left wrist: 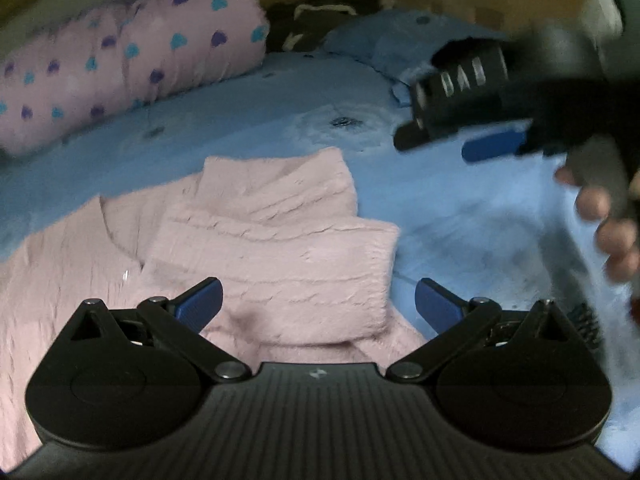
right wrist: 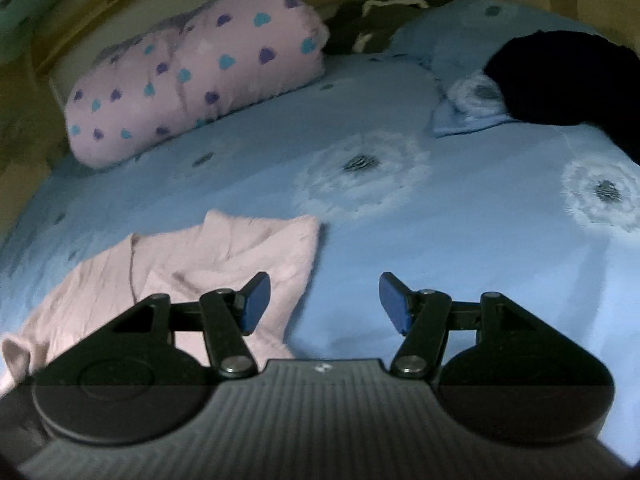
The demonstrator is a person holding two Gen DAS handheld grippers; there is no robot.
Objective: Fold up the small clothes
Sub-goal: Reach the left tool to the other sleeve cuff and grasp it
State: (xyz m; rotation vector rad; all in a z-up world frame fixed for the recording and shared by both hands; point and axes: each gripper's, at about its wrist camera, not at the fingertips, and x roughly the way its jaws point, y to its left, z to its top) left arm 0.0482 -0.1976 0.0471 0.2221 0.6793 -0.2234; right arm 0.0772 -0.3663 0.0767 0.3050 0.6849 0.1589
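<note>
While a blue bedspread (right wrist: 400, 240) printed with white dandelion heads covers the bed and fills most of both views, a long pink bolster (right wrist: 192, 76) dotted with purple and teal hearts lies across it at about ten o'clock, with a heap of dark cloth (right wrist: 384, 12) behind it near twelve and a blue pillow (left wrist: 400, 36) at one o'clock. A black garment (right wrist: 568, 80) sits on that pillow at two o'clock in the right wrist view. The task's thing, a pink knitted sweater (left wrist: 272, 232), lies partly folded on the bedspread at seven o'clock, one sleeve laid across its body. Nothing stands between the sweater and either tool. A hand (left wrist: 612, 224) at three o'clock in the left wrist view grips the handle of the right tool (left wrist: 476, 136), which is motion-blurred and points toward nine o'clock above the bedspread. The left tool (left wrist: 319, 300) hangs over the sweater's folded sleeve, its blue pads spread wide and holding nothing. Seen from its own camera, the right tool's pads stand moderately apart over bare bedspread beside the sweater's edge, gripping nothing.
</note>
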